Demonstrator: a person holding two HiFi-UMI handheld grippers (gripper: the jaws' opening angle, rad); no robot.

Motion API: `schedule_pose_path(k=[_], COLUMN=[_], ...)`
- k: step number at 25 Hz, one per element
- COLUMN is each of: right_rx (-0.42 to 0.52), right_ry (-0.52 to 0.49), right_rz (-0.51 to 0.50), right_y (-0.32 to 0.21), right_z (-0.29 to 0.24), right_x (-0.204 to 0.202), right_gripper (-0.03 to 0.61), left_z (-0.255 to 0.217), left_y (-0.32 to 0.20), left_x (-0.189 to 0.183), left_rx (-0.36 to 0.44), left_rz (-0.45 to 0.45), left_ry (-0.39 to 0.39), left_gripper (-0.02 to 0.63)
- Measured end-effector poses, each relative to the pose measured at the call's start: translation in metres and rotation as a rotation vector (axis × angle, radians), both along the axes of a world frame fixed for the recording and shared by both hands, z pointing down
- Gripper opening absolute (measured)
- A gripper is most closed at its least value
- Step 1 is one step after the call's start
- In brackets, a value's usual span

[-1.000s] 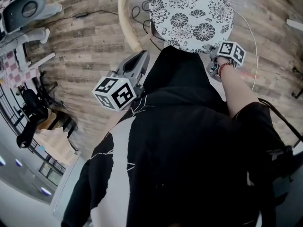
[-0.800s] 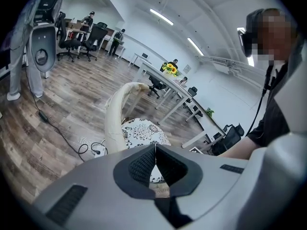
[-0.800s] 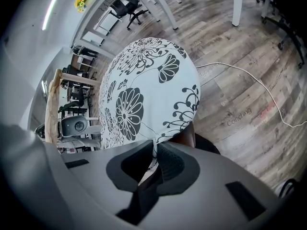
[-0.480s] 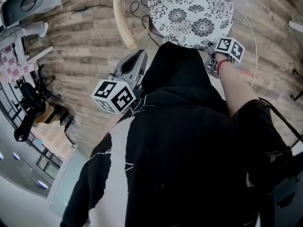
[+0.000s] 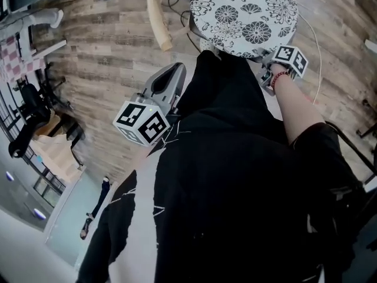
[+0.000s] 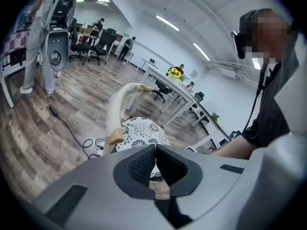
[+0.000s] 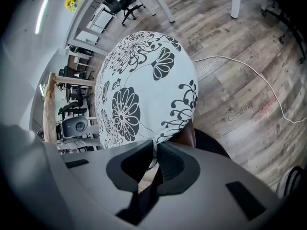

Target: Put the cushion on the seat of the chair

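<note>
You've prob got cushion [image 5: 244, 16] on chair [image 5: 158, 16] seat; R tongs [image 7: 156, 146] clamp its rim, L tongs [image 6: 154, 151] closed, empty. Just release.

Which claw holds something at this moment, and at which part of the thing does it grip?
The right claw pinches the floral cushion at its near rim; the left claw is shut on nothing.

Cushion [image 5: 244, 16]: round, white, black flower print. Sits at 12 o'clock in head view, printed face up, spread over the seat and hiding most of it. Near rim, at its 5 o'clock, pinched between closed jaws of right gripper [image 7: 156, 147].

Chair [image 5: 156, 15]: pale curved wooden back rail at cushion's 9 o'clock. Dark brown seat edge [image 7: 188, 134] shows under cushion's near rim.
</note>
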State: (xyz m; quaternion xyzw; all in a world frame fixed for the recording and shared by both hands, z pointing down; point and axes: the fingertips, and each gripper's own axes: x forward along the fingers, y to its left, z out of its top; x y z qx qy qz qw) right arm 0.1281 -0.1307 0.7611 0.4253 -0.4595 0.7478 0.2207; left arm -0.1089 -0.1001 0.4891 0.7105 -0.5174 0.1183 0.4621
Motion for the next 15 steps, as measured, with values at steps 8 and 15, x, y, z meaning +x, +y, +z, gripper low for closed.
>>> schedule_pose_path(k=[8,15], right_rx=[0.002,0.033], right_ry=[0.062,0.104], right_rz=[-0.006,-0.053], right_y=[0.003,0.002], right_z=[0.007,0.0], right_x=[0.001,-0.001], right_gripper=[0.029,0.029], left_z=[-0.005,-0.002], left_y=[0.032,0.038], left_x=[-0.014,-0.015], left_rx=[-0.02,0.001], left_rz=[-0.076,-0.089], left_ry=[-0.014,0.029], left_gripper=[0.015,0.015])
